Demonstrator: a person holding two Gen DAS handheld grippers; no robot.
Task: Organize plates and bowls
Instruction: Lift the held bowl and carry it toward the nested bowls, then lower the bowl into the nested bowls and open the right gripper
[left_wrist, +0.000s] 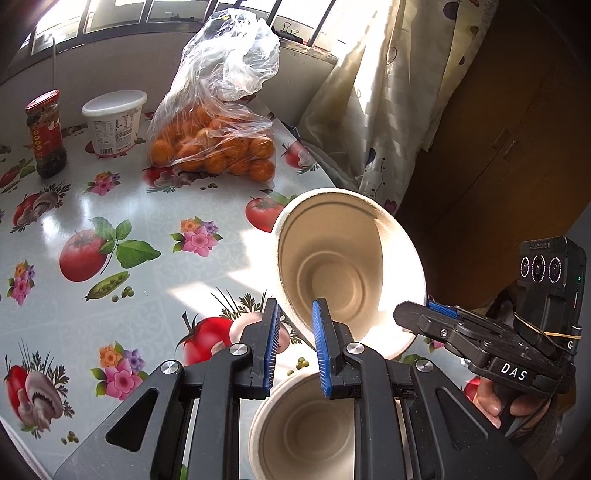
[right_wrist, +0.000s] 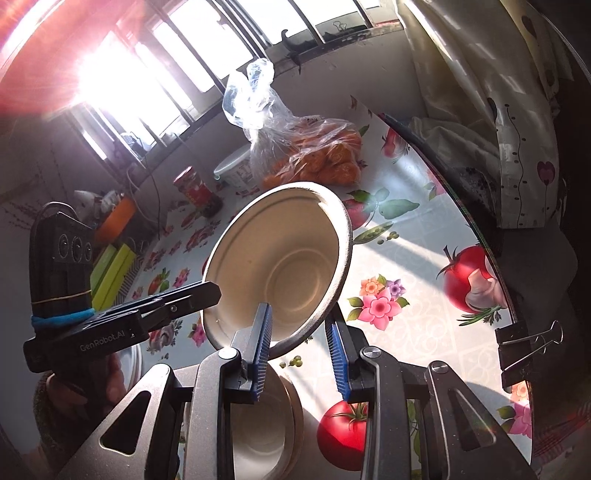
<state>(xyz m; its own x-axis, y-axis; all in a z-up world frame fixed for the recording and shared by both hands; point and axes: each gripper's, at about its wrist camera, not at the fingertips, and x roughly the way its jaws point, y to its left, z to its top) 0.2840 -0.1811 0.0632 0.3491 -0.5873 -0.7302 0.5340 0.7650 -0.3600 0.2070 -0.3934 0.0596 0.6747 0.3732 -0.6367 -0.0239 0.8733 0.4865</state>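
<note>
A beige paper bowl is held tilted above the table, its inside facing both cameras; it also shows in the right wrist view. My left gripper straddles its near rim, one blue pad inside and one outside, with a gap between pads and wall. My right gripper straddles the rim the same way, jaws parted. A second beige bowl sits on the table below, seen in the right wrist view as a nested stack. The right gripper body and the left gripper body each show in the other's view.
On the flowered table stand a bag of oranges, a white tub and a red-lidded jar. A curtain hangs beyond the table's right edge. A binder clip grips the table edge.
</note>
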